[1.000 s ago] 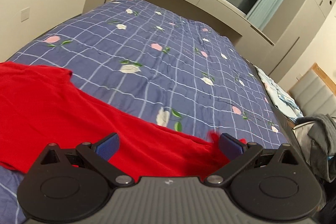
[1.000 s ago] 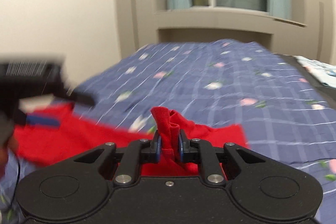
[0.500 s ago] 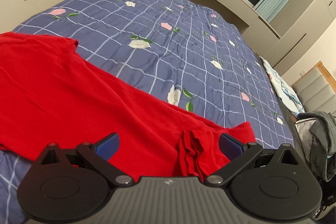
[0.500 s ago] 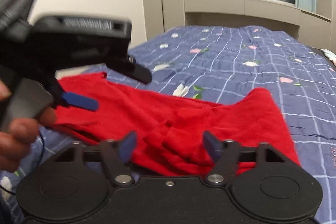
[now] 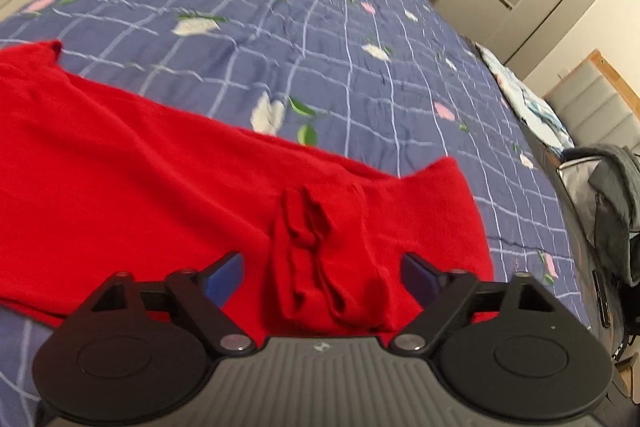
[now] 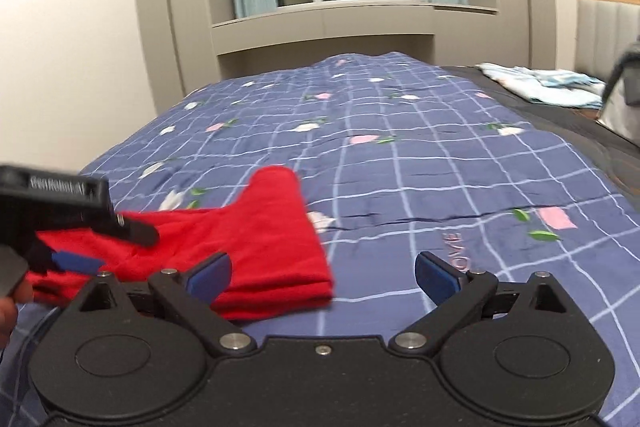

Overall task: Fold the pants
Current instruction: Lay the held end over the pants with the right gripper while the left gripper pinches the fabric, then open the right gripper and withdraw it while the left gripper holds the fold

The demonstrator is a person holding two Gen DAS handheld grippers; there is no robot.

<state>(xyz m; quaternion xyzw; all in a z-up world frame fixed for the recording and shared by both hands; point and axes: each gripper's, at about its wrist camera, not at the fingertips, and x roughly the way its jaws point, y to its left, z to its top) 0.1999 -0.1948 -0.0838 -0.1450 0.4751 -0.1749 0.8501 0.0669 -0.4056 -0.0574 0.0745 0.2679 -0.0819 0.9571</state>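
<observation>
Red pants (image 5: 132,163) lie spread across a blue checked bedspread (image 5: 320,39). A bunched ridge of the red cloth (image 5: 308,247) rises between the blue pads of my left gripper (image 5: 322,277); its jaws are closing, and the pads stand apart from the cloth. In the right wrist view the pants' folded end (image 6: 272,239) lies at the lower left. My right gripper (image 6: 322,275) hangs just right of that end, jaws still opening, with only bedspread (image 6: 400,155) between them. The left gripper (image 6: 76,239) shows at the left edge there.
The bed runs back to a window ledge (image 6: 320,23) and a wall. At the right lie folded pale bedding (image 6: 540,87) and a grey garment over a bag (image 5: 612,211). A padded headboard (image 6: 608,27) stands at the far right. A hand (image 6: 6,307) shows at the left edge.
My right gripper let go of the bunched red cloth, opened wide and swung right off the pants. My left gripper sank toward the bunched ridge and its jaws narrowed.
</observation>
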